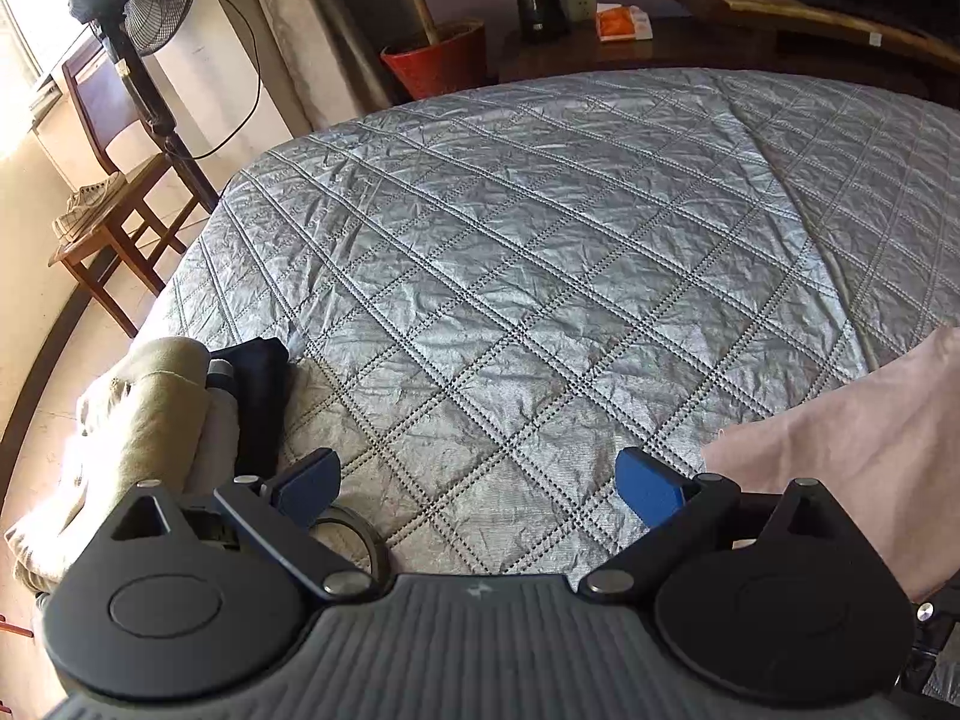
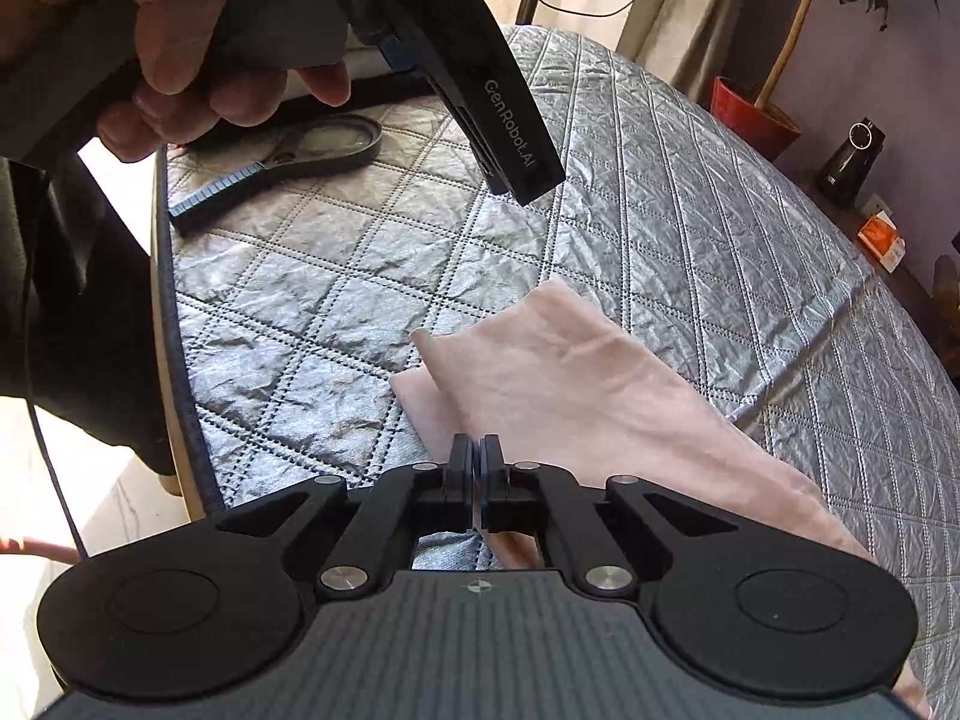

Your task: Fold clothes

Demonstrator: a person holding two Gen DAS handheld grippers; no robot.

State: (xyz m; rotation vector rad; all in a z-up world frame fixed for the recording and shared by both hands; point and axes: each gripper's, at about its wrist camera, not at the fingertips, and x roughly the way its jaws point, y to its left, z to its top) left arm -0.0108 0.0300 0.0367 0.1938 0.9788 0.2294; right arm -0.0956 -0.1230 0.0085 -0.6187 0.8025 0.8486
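Pink cloth (image 2: pixel 576 372) lies on the grey quilted bedspread (image 2: pixel 690 192), reaching from the middle of the right wrist view down and to the right, with one corner folded over another layer just ahead of the right gripper (image 2: pixel 478 450). That gripper's jaws are drawn nearly together and pinch the near edge of the cloth, which passes between the pads and shows again below them. In the left wrist view the left gripper (image 1: pixel 477 480) hovers with its blue pads (image 1: pixel 651 489) wide apart and only bedspread between them; the same pink cloth (image 1: pixel 840 444) lies to its right, just beside the right pad, not between the jaws. At the left of that view a pile of tan and dark clothes (image 1: pixel 150 420) sits at the bed's edge. A hand (image 2: pixel 180 42) holds the left gripper above a magnifying glass (image 2: pixel 288 159) lying on the bedspread.
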